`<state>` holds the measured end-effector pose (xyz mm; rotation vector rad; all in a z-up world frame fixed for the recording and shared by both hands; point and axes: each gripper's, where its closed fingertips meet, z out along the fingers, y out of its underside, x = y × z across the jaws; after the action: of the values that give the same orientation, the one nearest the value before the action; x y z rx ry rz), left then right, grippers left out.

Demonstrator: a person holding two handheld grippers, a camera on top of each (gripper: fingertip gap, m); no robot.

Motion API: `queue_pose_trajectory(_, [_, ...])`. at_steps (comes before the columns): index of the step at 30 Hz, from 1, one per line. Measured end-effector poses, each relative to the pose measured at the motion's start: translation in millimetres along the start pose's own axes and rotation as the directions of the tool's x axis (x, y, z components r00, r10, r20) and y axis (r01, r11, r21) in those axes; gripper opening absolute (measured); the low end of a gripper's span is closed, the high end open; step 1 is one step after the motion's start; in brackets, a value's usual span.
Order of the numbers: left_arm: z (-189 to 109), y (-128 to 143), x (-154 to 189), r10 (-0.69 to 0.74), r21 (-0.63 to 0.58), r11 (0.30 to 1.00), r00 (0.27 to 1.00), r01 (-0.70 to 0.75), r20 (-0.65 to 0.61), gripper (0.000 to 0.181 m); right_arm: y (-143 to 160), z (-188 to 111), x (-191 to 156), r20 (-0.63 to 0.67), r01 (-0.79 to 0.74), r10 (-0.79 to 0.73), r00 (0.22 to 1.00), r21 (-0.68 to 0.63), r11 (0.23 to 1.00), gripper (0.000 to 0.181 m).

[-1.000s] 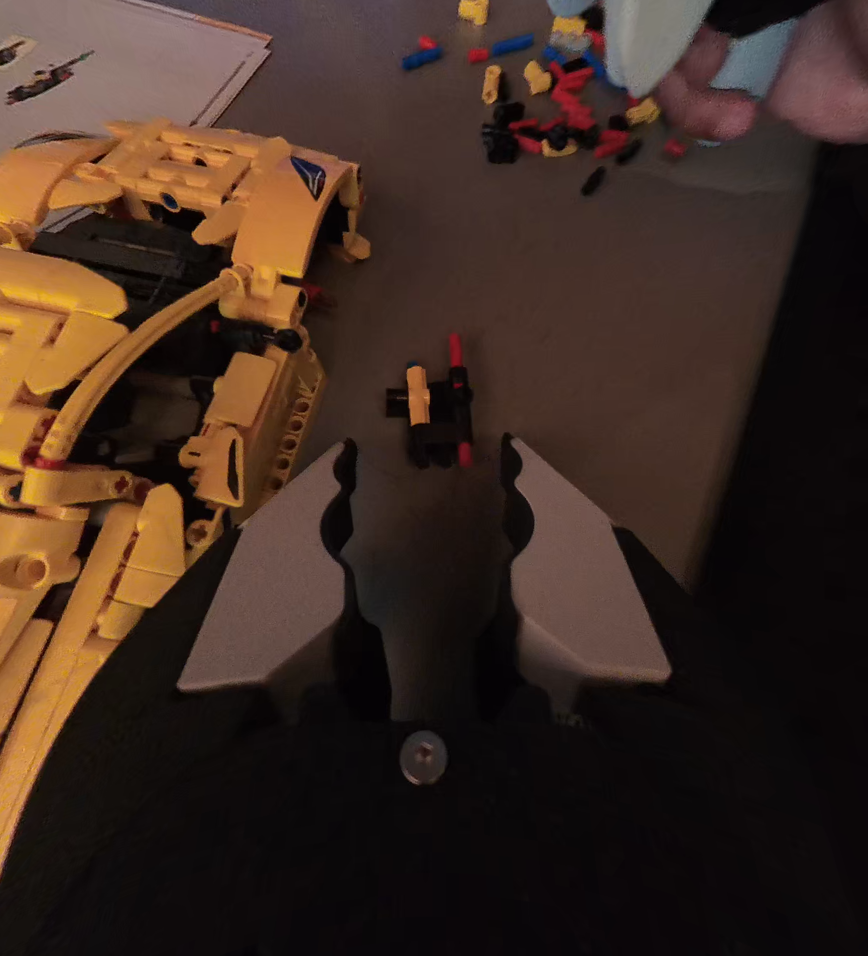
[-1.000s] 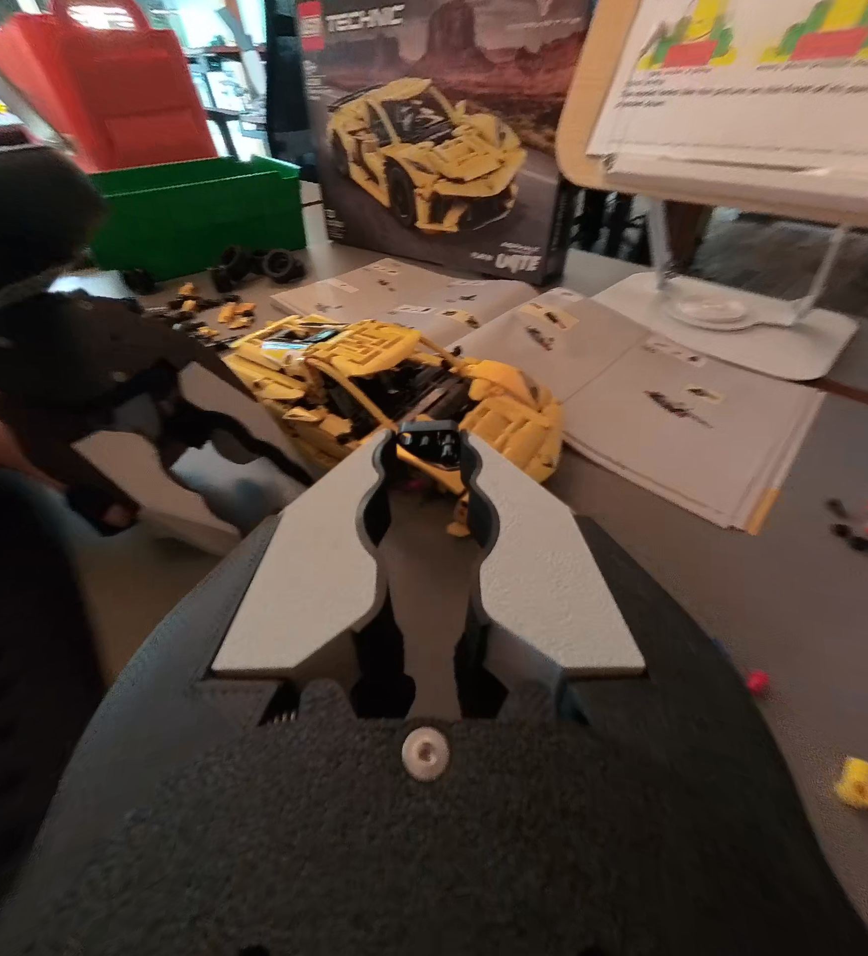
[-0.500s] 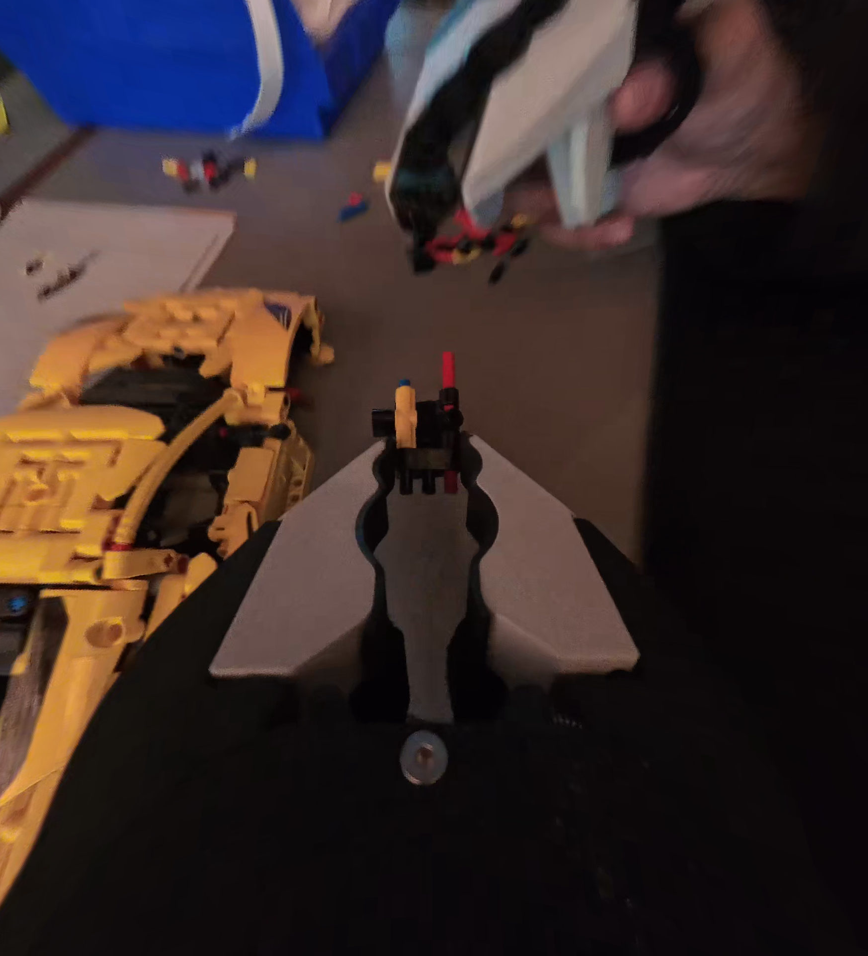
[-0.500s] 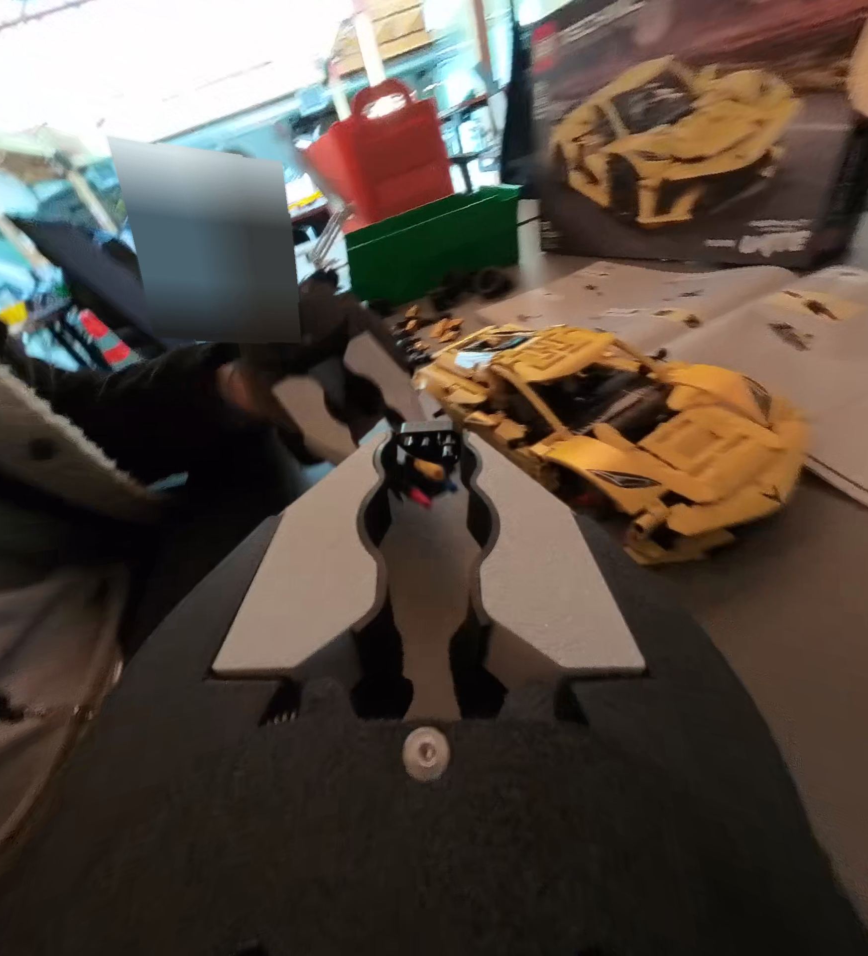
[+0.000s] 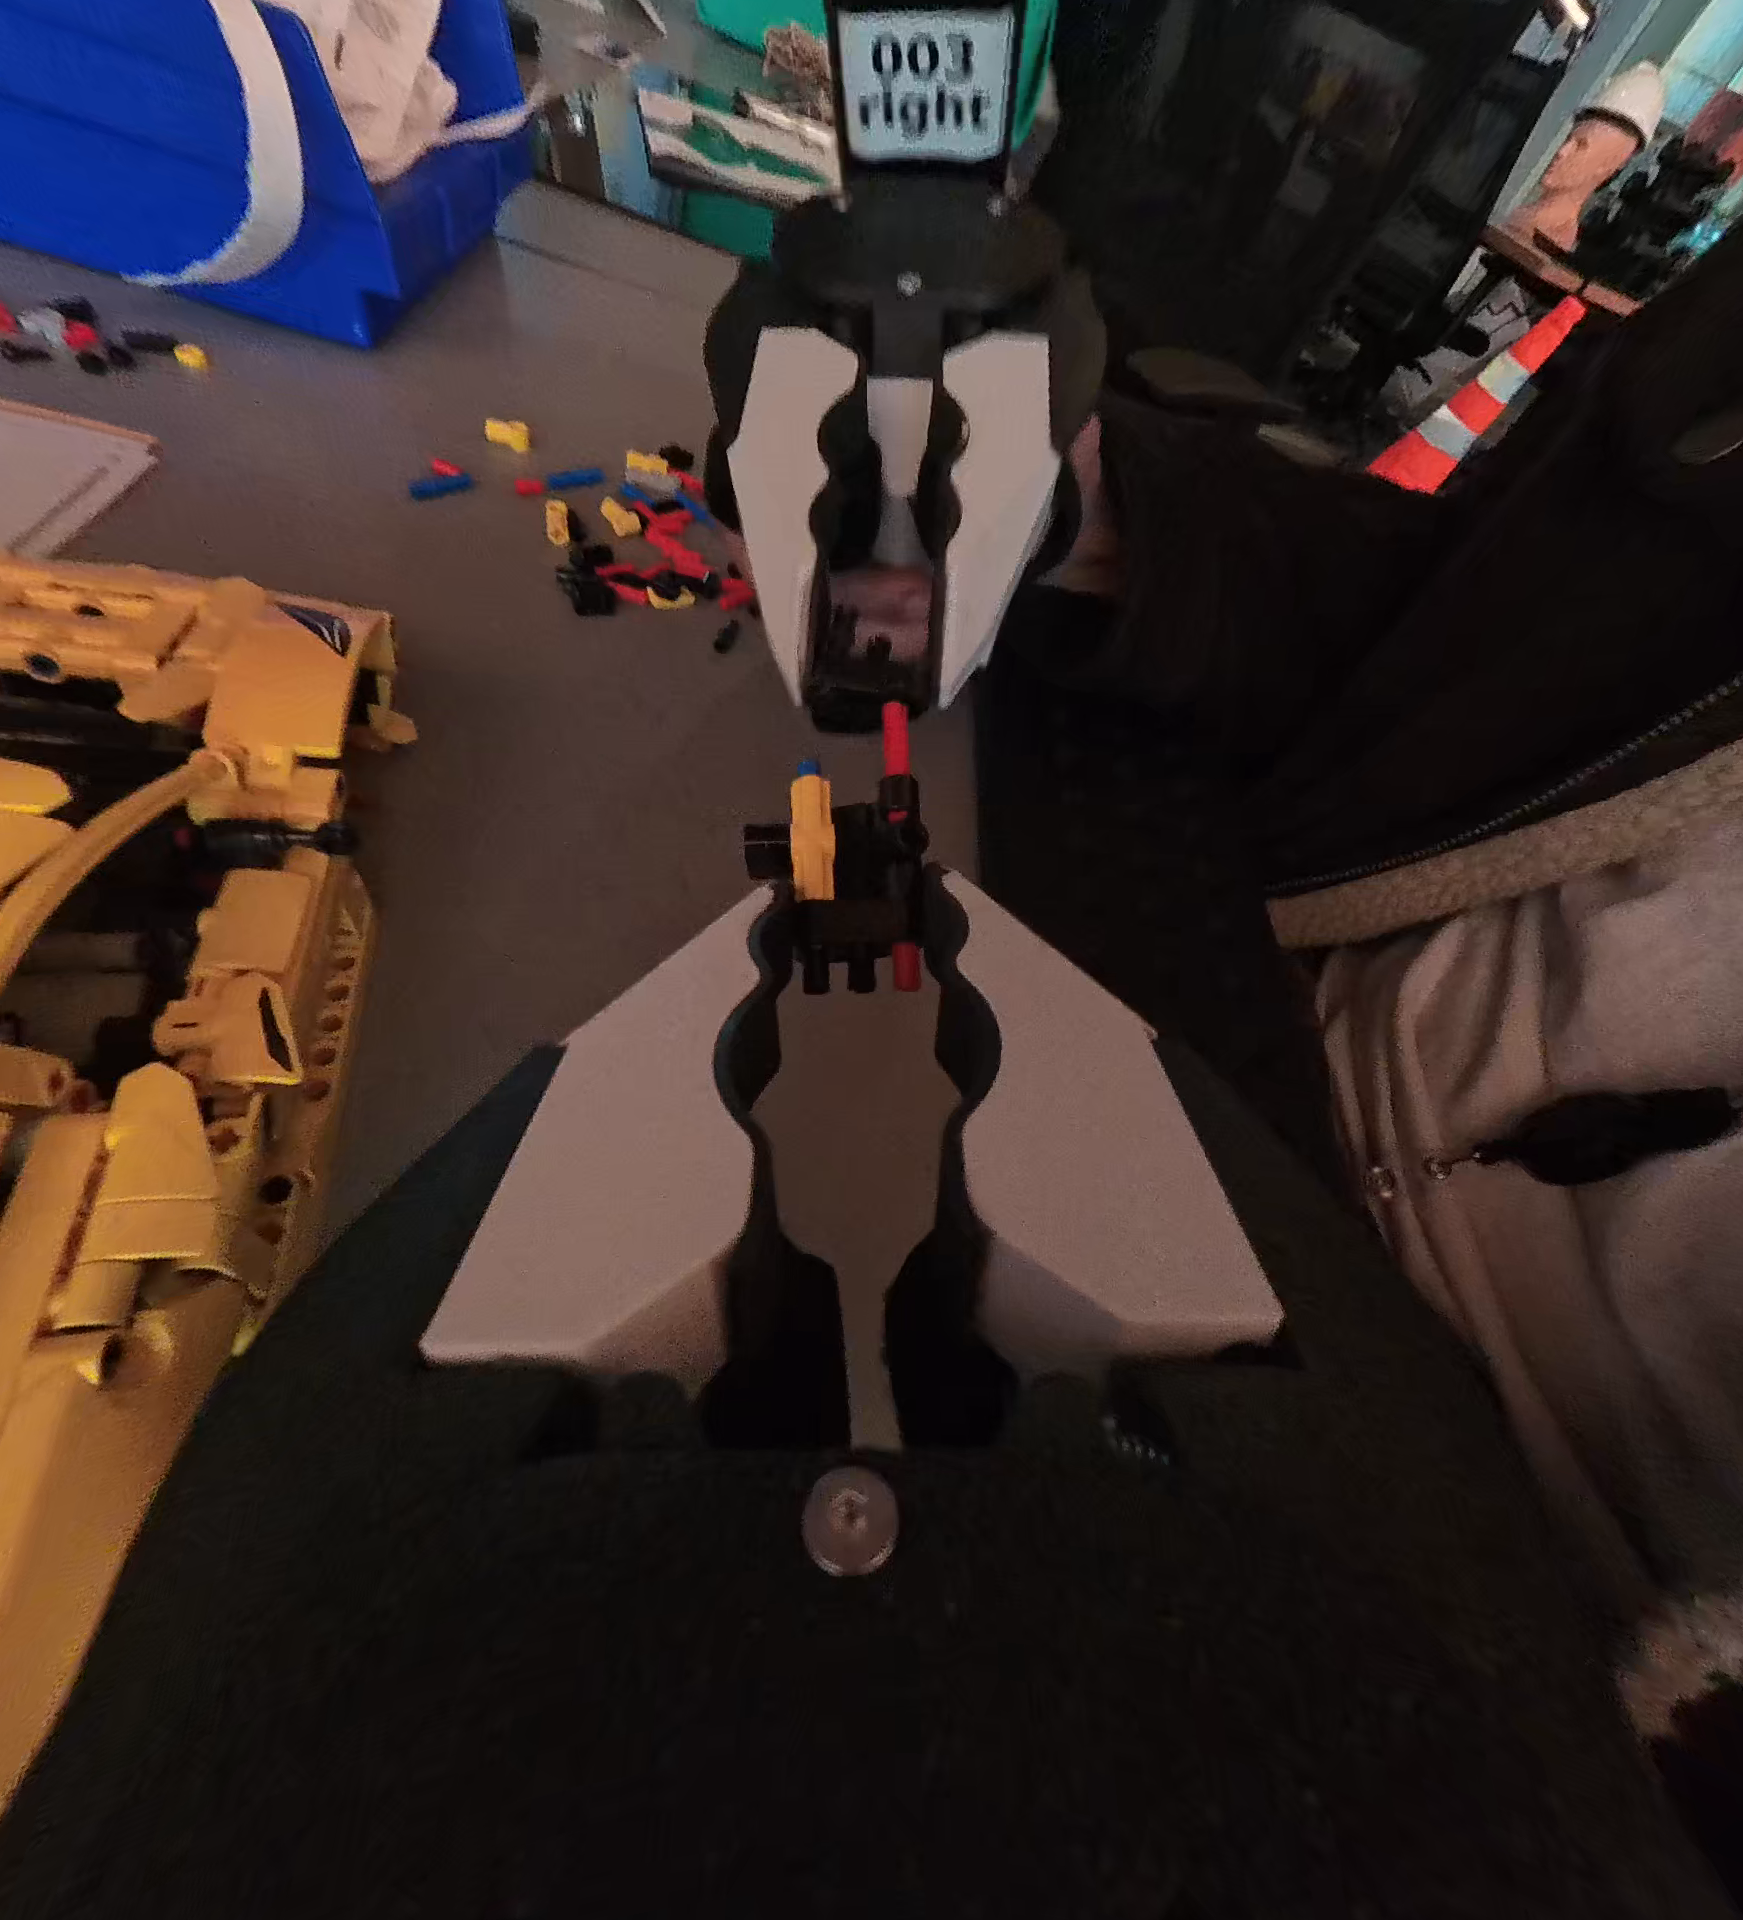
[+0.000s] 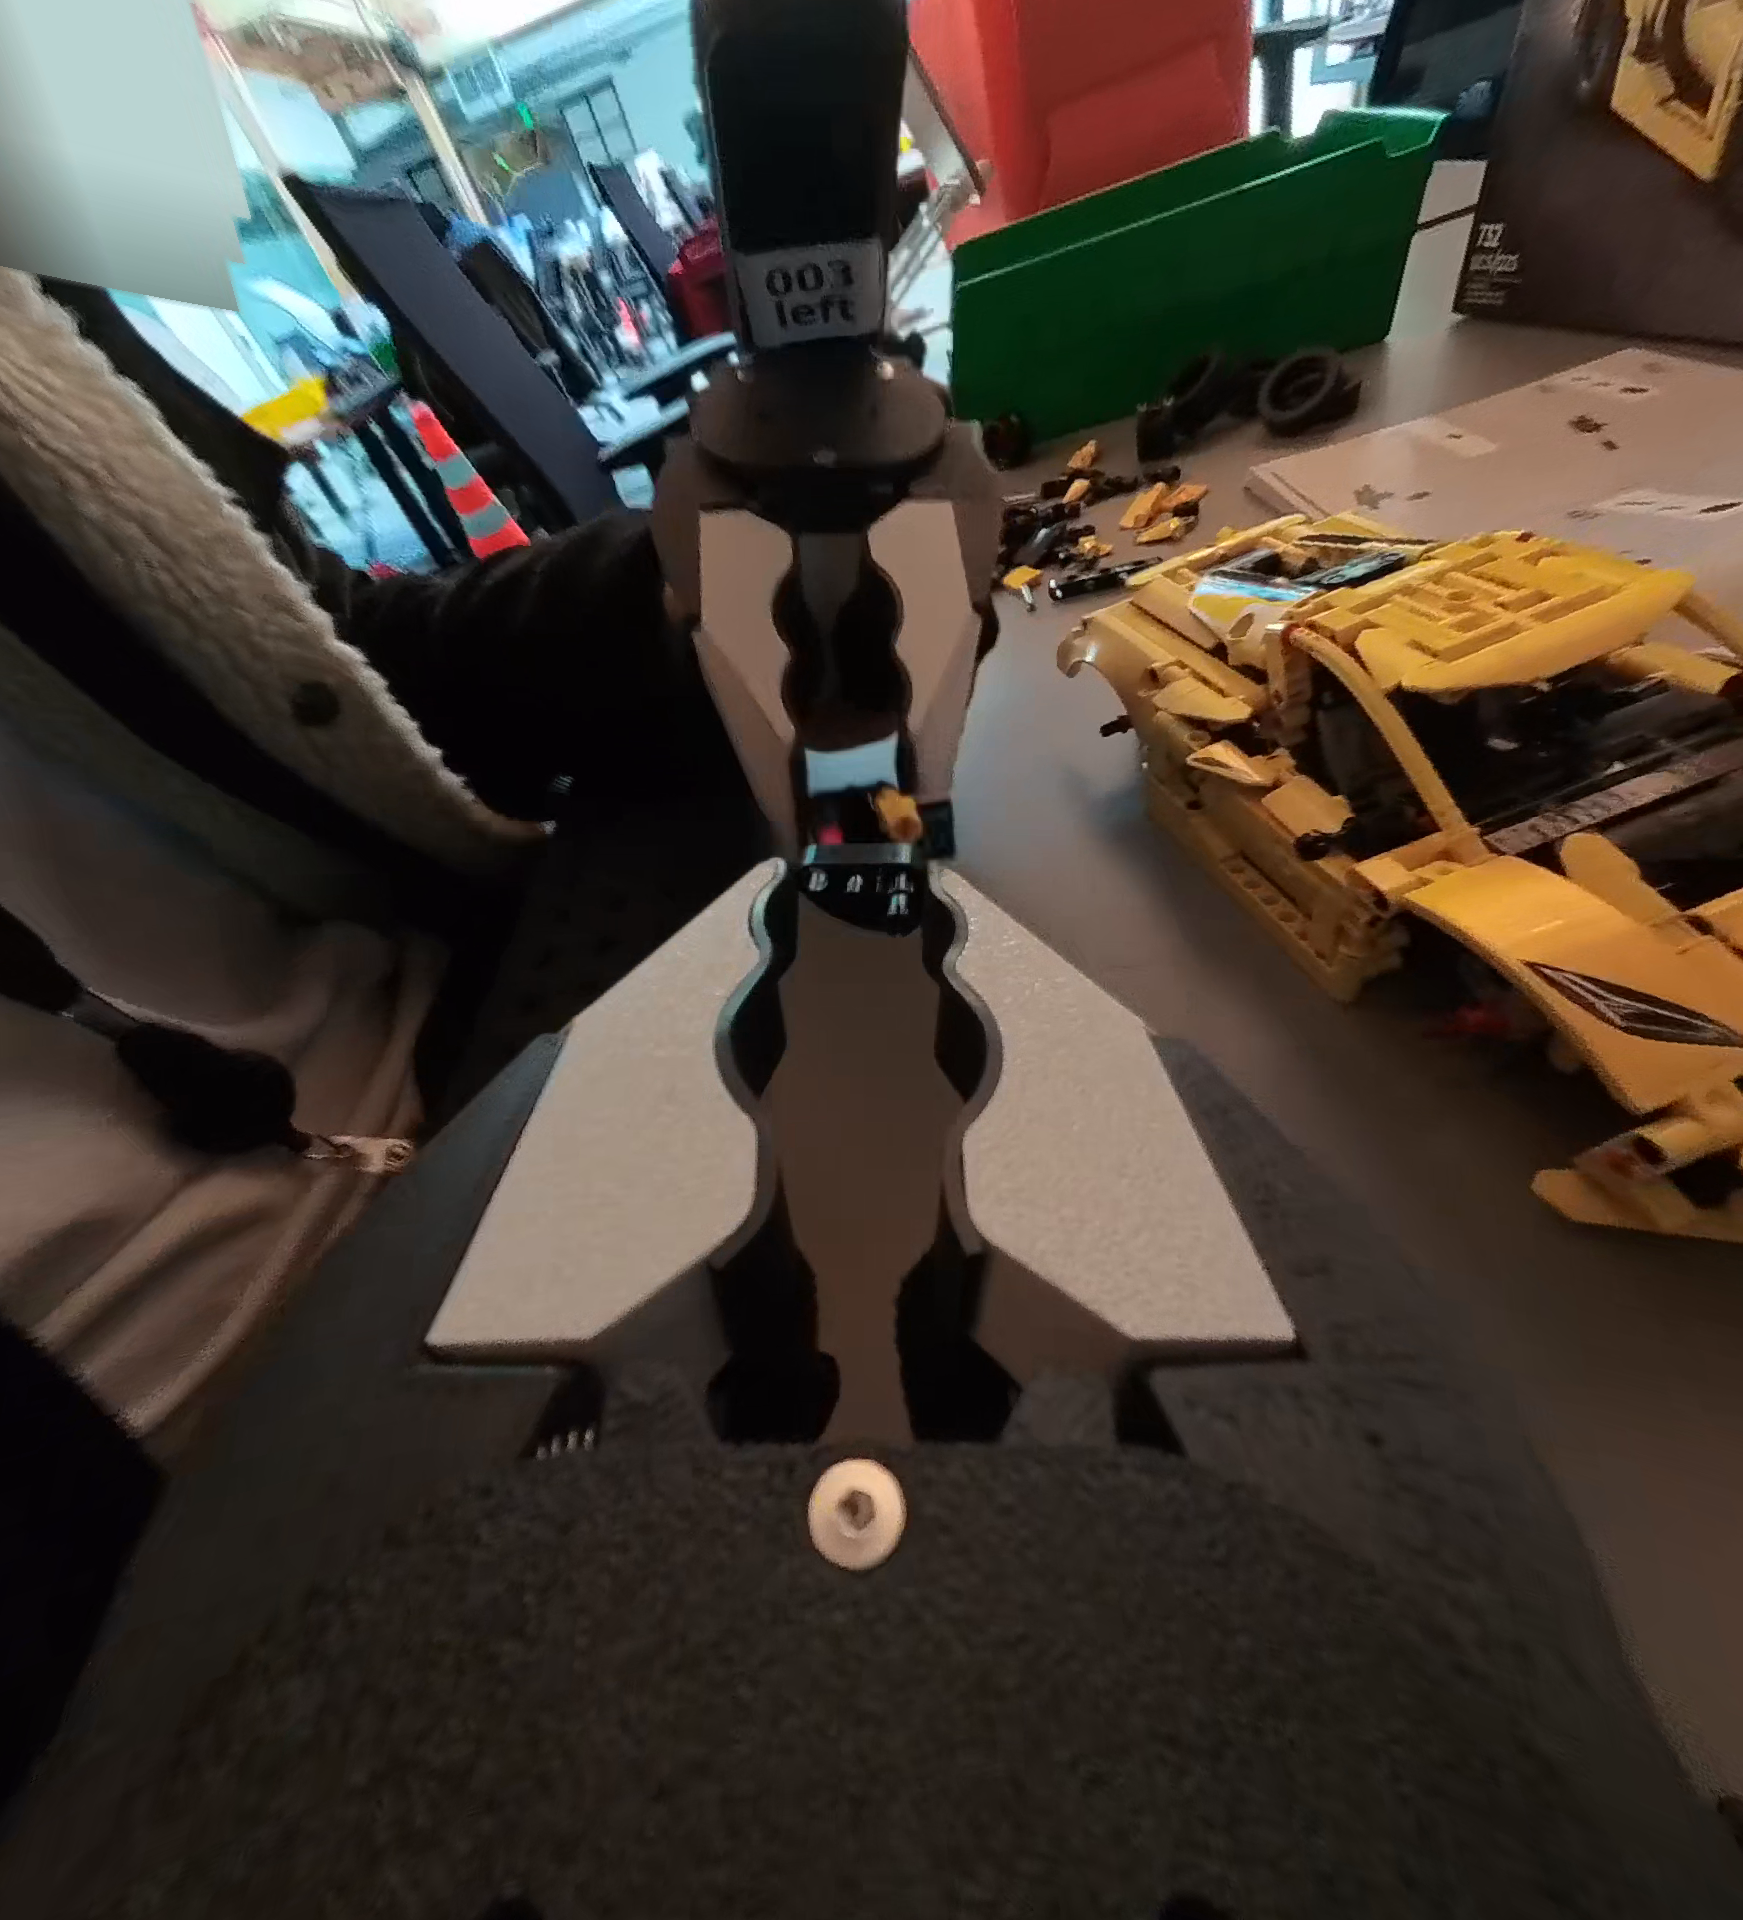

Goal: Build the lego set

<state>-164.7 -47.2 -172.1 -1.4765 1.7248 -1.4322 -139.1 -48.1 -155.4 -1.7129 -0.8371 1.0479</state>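
Left gripper (image 5: 851, 914) pinches a small black sub-assembly (image 5: 851, 873) with a yellow connector and red axle, and our right gripper (image 6: 862, 883), facing it tip to tip, is closed on a black piece (image 6: 859, 891); we hold both above the desk's (image 5: 576, 727) near edge. Beside them sits the yellow car (image 6: 1469, 769), its body largely built yet open in the middle. We judge much remains: loose pieces (image 5: 638, 540) and tyres (image 6: 1262, 390) lie unused
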Motion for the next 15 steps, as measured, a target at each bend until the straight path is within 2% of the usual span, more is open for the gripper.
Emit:
queue_pose_trajectory(4, [3.0, 4.2, 1.5, -0.001, -0.025, 1.0, 1.0, 0.001, -0.008, 0.024, 3.8, 1.8, -3.2, 0.038, -0.048, 0.049, 0.998, -0.019, 0.999, 0.022])
queue_pose_trajectory(15, [6.9, 12.0, -2.7, 0.035, -0.074, 0.997, 0.999, -0.032, 0.03, 0.024, 13.0, 2.8, 1.7, 0.014, -0.026, 0.027, 1.0, -0.07, 0.997, 0.022])
